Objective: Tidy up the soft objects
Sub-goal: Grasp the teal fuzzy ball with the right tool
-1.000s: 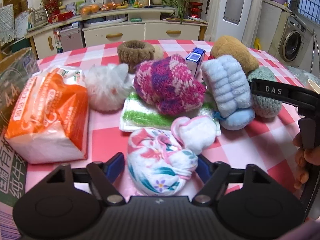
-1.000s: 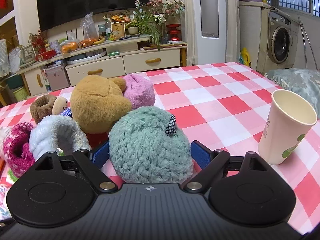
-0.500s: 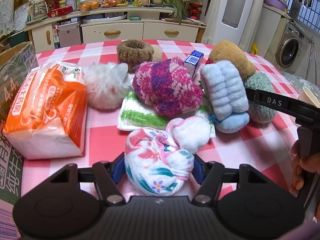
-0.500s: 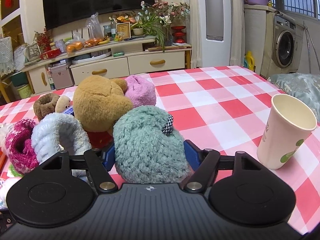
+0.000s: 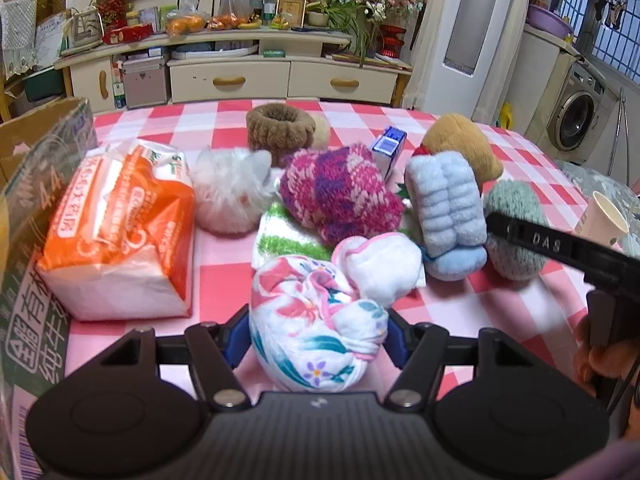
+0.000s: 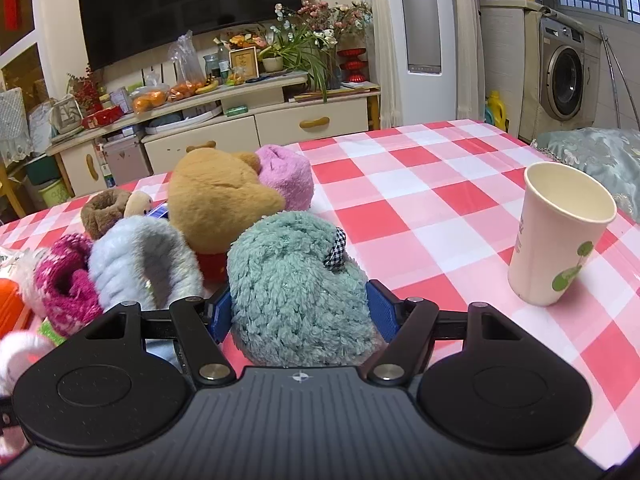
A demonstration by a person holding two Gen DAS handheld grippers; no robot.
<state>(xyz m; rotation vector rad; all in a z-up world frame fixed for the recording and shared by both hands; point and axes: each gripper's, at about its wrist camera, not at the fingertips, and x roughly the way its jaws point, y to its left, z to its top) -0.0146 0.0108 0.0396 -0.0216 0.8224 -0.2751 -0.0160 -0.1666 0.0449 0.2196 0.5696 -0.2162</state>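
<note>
On the red-and-white checked table lies a heap of soft things. My left gripper is shut on a floral cloth bundle, its blue pads pressing both sides. Behind the bundle are a white sock ball, a magenta knitted piece, a light-blue plush slipper and a white fluffy ball. My right gripper is shut on a teal fluffy plush, which dents under the pads. A tan plush sits just behind it.
An orange tissue pack and a cardboard box stand at the left. A paper cup stands to the right of the teal plush. A brown ring plush, a small blue carton and a pink plush lie farther back.
The left jaws closed in on the floral bundle. The right jaws went from wide apart to pressing on the teal plush. Both grippers shifted slightly.
</note>
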